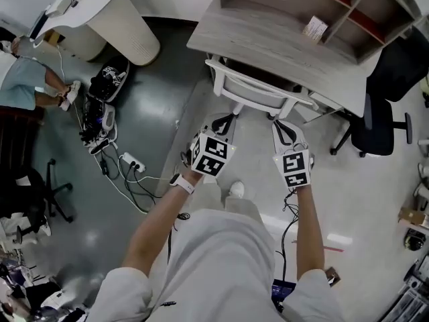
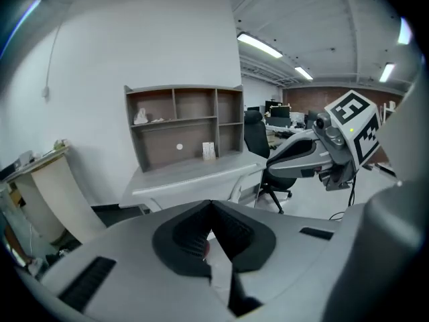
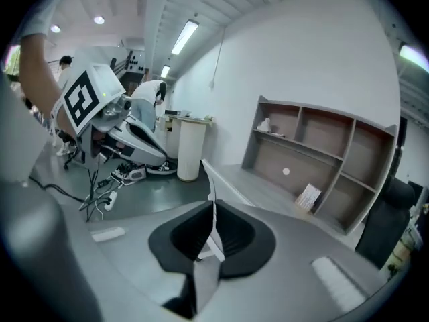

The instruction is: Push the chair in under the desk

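A white chair (image 1: pixel 258 91) stands tucked under the grey wooden desk (image 1: pixel 268 42), with only its backrest showing in the head view. Both grippers hover over the floor a little short of that backrest, touching nothing. My left gripper (image 1: pixel 226 121) has its jaws together and empty; its own view looks over the shut tips (image 2: pixel 211 203) at the desk (image 2: pixel 194 173). My right gripper (image 1: pixel 285 127) is also shut with nothing held, and the chair's white back edge (image 3: pixel 224 188) shows just beyond its tips (image 3: pixel 213 203). Each gripper appears in the other's view: the right gripper (image 2: pixel 322 153) and the left gripper (image 3: pixel 114 129).
A shelf unit (image 1: pixel 322 5) with a small card (image 1: pixel 314 29) sits on the desk. A black office chair (image 1: pixel 382 113) stands to the right. On the left are a white ribbed column (image 1: pixel 124 25), a power strip with cables (image 1: pixel 127 163), shoes (image 1: pixel 107 79) and a seated person (image 1: pixel 27 79).
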Motion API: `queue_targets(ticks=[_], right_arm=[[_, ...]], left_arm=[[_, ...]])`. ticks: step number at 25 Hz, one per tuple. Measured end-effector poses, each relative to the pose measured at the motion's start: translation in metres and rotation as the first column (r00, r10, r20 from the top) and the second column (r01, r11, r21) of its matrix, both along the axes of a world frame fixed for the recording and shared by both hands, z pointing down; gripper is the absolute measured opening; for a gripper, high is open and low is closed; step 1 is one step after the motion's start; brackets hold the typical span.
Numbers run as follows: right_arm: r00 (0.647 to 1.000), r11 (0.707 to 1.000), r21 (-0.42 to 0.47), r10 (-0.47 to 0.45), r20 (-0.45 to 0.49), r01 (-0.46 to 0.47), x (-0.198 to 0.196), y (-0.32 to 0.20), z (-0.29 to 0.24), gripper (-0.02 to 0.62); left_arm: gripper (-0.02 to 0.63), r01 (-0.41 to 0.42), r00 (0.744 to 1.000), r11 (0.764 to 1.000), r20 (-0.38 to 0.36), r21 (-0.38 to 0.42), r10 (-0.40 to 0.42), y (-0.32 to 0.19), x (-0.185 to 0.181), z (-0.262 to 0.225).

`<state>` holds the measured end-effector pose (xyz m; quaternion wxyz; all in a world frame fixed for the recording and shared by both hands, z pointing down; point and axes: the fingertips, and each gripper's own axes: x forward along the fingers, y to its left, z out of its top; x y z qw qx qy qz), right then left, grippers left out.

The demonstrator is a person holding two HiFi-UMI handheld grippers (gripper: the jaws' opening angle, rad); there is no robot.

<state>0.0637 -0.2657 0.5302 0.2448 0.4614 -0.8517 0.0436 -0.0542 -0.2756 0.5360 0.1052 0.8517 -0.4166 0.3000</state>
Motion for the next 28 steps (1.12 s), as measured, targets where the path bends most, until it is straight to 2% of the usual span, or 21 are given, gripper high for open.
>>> queue_targets(ticks=[4, 9, 12, 18, 23, 28], right_arm=[[0.995, 0.997, 0.018, 0.068, 0.070, -0.069, 0.007, 0.030, -0.024, 0.023], [0.985, 0.990, 0.022, 0.137, 0.108, -0.140, 0.022, 0.068, -0.041, 0.011], [0.978, 0.987, 0.045, 0.150, 0.145, -0.157, 0.025, 0.090, -0.057, 0.011], [0.979, 0.982, 0.084, 0.160, 0.129, -0.171, 0.033, 0.128, -0.081, 0.011], [0.969, 0.974, 0.107, 0.179, 0.168, -0.199, 0.038, 0.154, -0.102, 0.011], [0.961, 0.976, 0.084, 0.179, 0.211, -0.200, 0.037, 0.173, -0.098, 0.011]], left_arm=[[0.006, 0.083, 0.994, 0.997, -0.071, -0.010, -0.083, 0.035, -0.012, -0.019], [0.006, 0.096, 0.988, 0.994, -0.124, 0.046, -0.089, 0.074, -0.013, -0.044], [0.008, 0.119, 0.979, 0.990, -0.173, 0.073, -0.105, 0.092, -0.014, -0.062], [0.008, 0.146, 0.966, 0.984, -0.231, 0.102, -0.119, 0.122, -0.017, -0.092], [0.007, 0.150, 0.960, 0.980, -0.257, 0.128, -0.113, 0.147, -0.018, -0.111], [0.006, 0.164, 0.954, 0.977, -0.273, 0.135, -0.122, 0.162, -0.023, -0.116]])
